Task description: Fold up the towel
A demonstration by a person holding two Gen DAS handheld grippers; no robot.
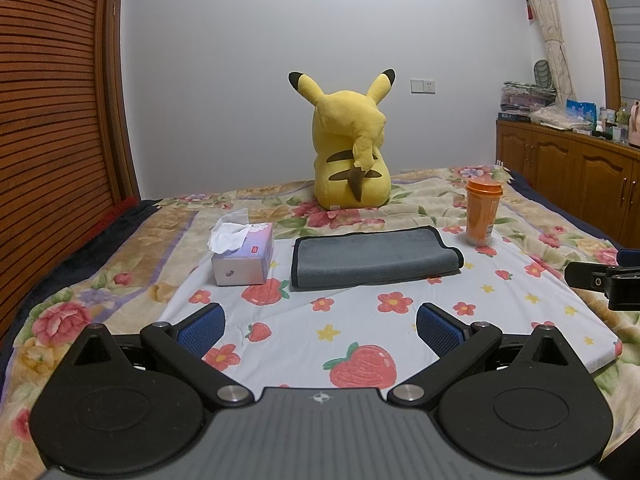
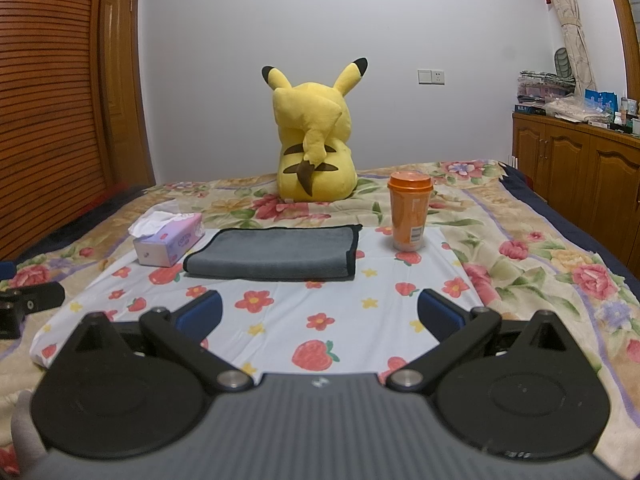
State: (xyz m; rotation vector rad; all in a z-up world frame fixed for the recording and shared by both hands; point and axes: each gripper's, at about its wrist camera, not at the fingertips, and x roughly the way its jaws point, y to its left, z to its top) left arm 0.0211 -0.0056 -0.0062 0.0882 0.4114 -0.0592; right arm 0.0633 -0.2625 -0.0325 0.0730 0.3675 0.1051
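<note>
A grey towel (image 1: 372,258) with a dark edge lies folded flat on a white strawberry-print cloth (image 1: 360,332) on the bed; it also shows in the right wrist view (image 2: 276,254). My left gripper (image 1: 320,330) is open and empty, held above the cloth well short of the towel. My right gripper (image 2: 320,314) is open and empty too, also short of the towel. Part of the right gripper shows at the left view's right edge (image 1: 604,280), and part of the left gripper at the right view's left edge (image 2: 28,304).
A tissue box (image 1: 244,256) stands left of the towel. An orange cup (image 1: 482,212) stands to its right. A yellow plush toy (image 1: 350,144) sits behind. A wooden wardrobe (image 1: 52,120) is at left, a low cabinet (image 1: 568,172) at right.
</note>
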